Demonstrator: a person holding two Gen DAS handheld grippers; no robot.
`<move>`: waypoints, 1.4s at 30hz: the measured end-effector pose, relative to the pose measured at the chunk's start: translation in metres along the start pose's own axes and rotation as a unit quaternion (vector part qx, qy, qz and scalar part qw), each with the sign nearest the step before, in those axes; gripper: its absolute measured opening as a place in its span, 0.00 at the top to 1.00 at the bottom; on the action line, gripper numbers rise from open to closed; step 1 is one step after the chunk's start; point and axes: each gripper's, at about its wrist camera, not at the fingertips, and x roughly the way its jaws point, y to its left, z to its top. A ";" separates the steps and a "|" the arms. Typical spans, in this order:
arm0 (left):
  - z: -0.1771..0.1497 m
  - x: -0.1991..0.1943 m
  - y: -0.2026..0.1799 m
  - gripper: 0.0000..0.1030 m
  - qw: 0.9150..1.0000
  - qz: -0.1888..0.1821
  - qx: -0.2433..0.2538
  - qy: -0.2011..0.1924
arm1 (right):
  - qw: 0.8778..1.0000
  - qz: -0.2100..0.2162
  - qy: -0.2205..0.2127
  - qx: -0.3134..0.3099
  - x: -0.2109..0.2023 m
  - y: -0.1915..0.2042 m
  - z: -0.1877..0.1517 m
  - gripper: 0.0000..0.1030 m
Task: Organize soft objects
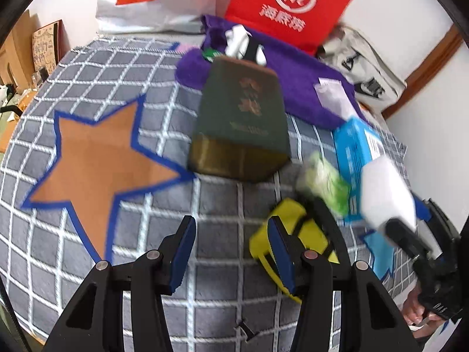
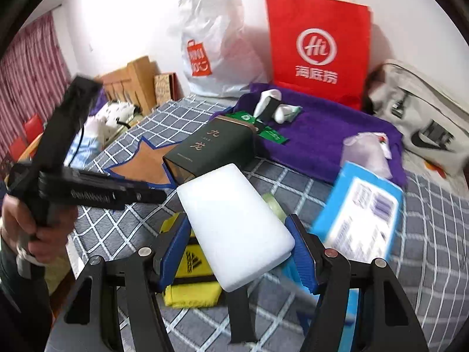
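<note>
My right gripper is shut on a white foam block and holds it above the checked blanket; the block also shows in the left wrist view. My left gripper is open and empty over the blanket, beside a yellow pouch that also shows under the right gripper. A purple towel lies at the back with white socks and a pale plastic bag on it. A green soft bundle lies by the block.
A dark green box lies in the middle of the blanket. A blue carton sits at the right. A red paper bag, a white Miniso bag and a grey sports bag stand along the wall.
</note>
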 end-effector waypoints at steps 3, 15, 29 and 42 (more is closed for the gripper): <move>-0.013 0.005 -0.010 0.53 1.000 -0.006 0.005 0.007 | 1.000 -0.001 -0.009 0.021 -0.012 -0.006 -0.015 0.37; -0.035 0.018 -0.024 0.54 0.999 -0.024 -0.020 -0.012 | 0.998 -0.014 -0.012 0.062 -0.044 -0.034 -0.070 0.37; -0.033 0.030 -0.044 0.60 0.999 0.006 0.000 -0.039 | 0.996 -0.036 0.032 0.080 -0.016 -0.061 -0.115 0.33; -0.030 0.008 -0.045 0.90 0.998 -0.037 0.002 -0.045 | 0.996 -0.052 0.034 0.056 -0.010 -0.049 -0.116 0.37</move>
